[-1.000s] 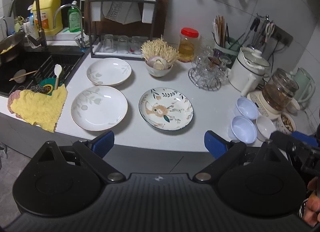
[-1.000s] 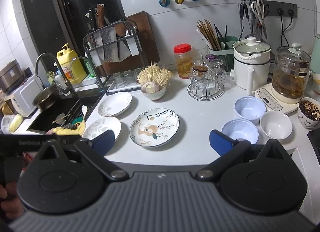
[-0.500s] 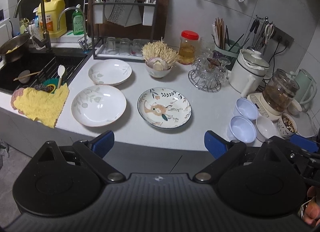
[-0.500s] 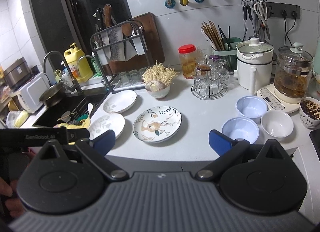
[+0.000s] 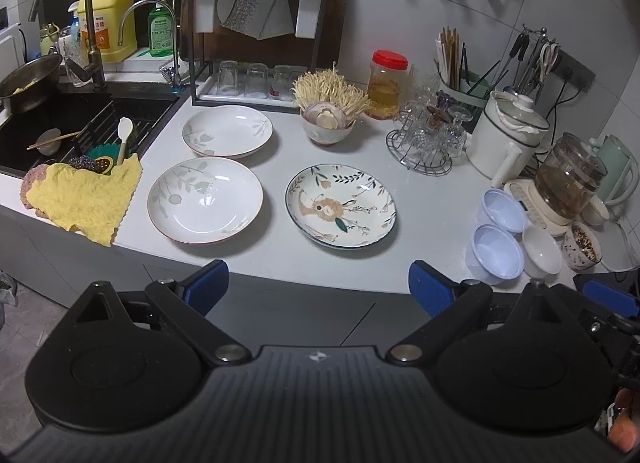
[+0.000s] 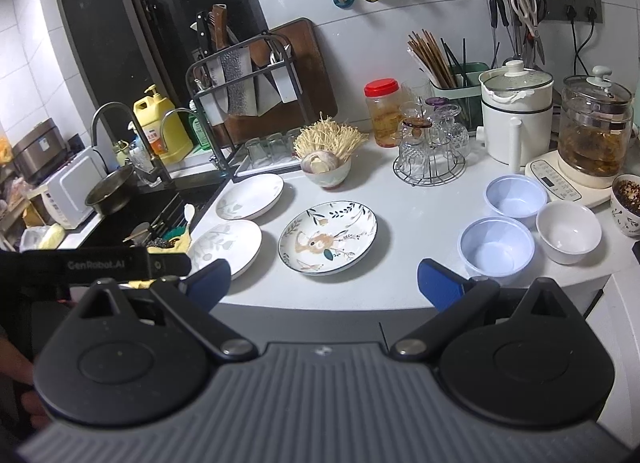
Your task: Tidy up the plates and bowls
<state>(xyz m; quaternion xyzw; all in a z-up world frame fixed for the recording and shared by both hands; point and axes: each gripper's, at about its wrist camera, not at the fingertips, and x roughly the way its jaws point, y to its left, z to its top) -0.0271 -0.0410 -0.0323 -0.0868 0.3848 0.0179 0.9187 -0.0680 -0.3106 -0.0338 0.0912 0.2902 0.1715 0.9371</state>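
While both tools hung short of the desk, nothing had been organized that I could see. My left tool stood wide and held nothing; my right tool was equally wide and empty.

Ahead of the left tool and a little to its left lay a white plate, with a second white plate just beyond it, apart and unstacked. Ahead and slightly to the right sat the patterned plate, alone. Off to the far right of that tool, and ahead-right of the right tool, three bowls clustered close: a near blue bowl, a far blue bowl and a white bowl, none nested.

I judged the whole job remained: gather the three plates into one pile, nest the bowls. I'd begin with the plates nearest the left tool. The bowl of mushrooms beyond the plates was full, so I'd leave it.
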